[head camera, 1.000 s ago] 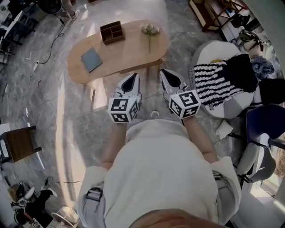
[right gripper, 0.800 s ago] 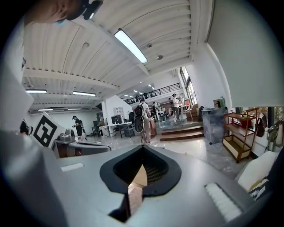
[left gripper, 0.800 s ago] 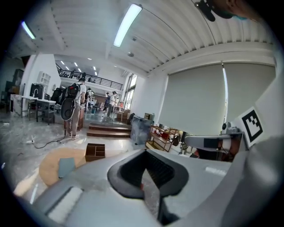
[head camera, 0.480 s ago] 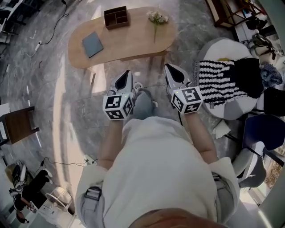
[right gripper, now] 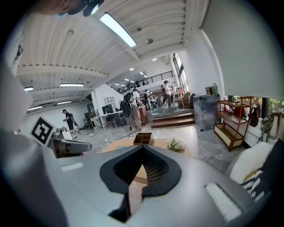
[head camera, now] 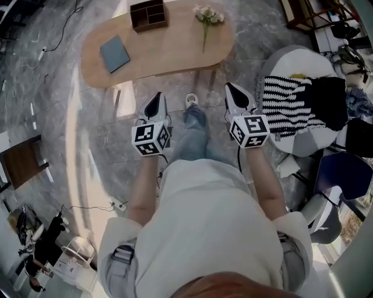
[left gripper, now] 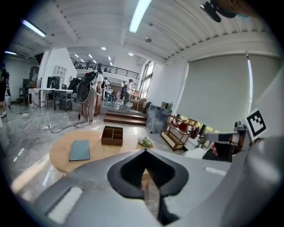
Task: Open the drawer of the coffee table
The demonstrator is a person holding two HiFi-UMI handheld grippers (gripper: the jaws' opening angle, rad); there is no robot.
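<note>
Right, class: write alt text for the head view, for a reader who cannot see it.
Seen from above, a person holds the left gripper and right gripper, both shut and empty, over a grey floor, short of an oval wooden table. On the table lie a blue book, a compartment tray and flowers.
</note>
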